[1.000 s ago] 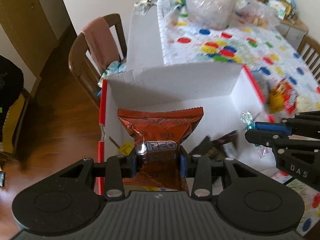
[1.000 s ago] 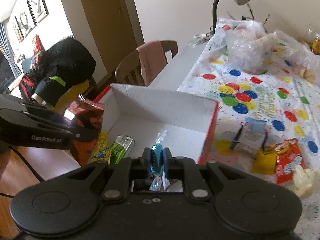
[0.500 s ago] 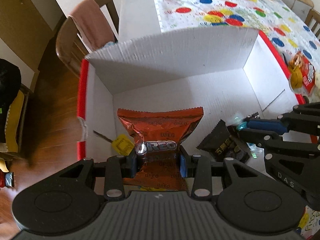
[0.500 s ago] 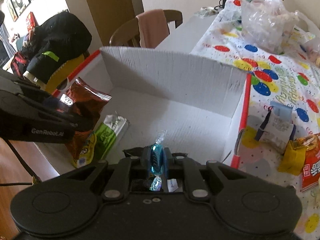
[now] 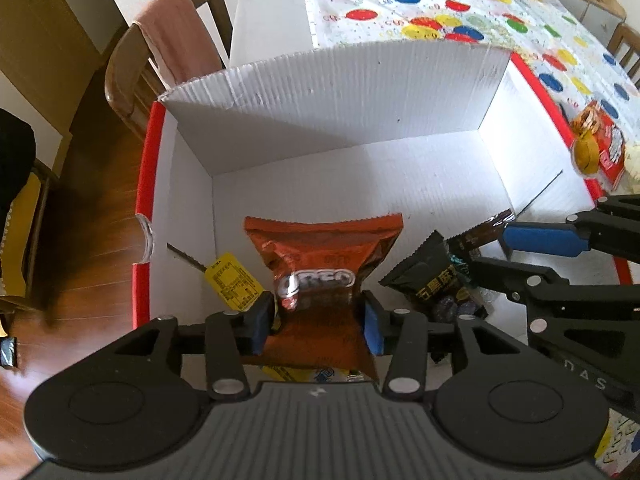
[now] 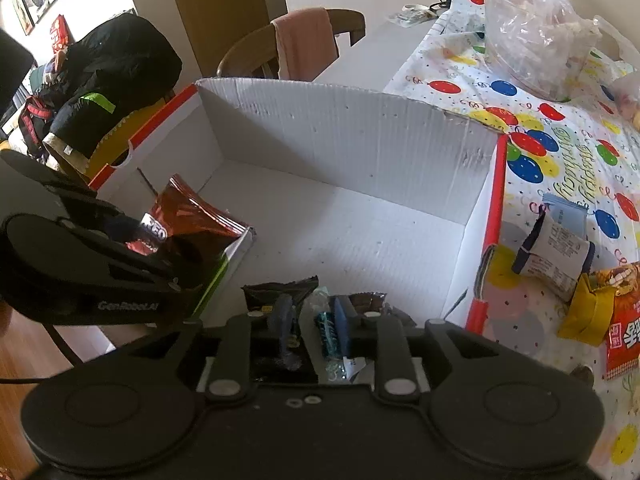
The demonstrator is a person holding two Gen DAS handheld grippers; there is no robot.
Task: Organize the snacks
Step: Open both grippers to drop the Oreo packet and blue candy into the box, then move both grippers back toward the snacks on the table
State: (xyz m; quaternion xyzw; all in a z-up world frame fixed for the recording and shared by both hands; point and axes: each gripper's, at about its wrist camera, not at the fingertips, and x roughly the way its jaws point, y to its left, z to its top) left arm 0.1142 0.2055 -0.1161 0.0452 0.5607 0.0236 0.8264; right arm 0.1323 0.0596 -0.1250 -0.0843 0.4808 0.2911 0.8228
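Observation:
My left gripper (image 5: 318, 316) is shut on a red-brown Oreo packet (image 5: 320, 256) and holds it low inside the white cardboard box (image 5: 340, 92) with red edges. It also shows in the right wrist view (image 6: 176, 220). My right gripper (image 6: 312, 320) has its jaws parted; a blue wrapped candy (image 6: 326, 334) lies against its right finger (image 6: 342, 324), over black snack packets (image 6: 280, 290). In the left wrist view the right gripper (image 5: 492, 254) is inside the box above a black packet (image 5: 430, 276).
A yellow packet (image 5: 232, 282) and a green-white packet (image 6: 224, 268) lie in the box. On the balloon tablecloth (image 6: 532, 148) right of the box lie a blue-white packet (image 6: 560, 240), a yellow one (image 6: 588, 308) and a red bag (image 6: 624, 332). A chair with pink cloth (image 5: 172, 36) stands behind.
Both grippers have moved down into the box. The right gripper's jaws have opened from the blue candy. The left still grips the Oreo packet.

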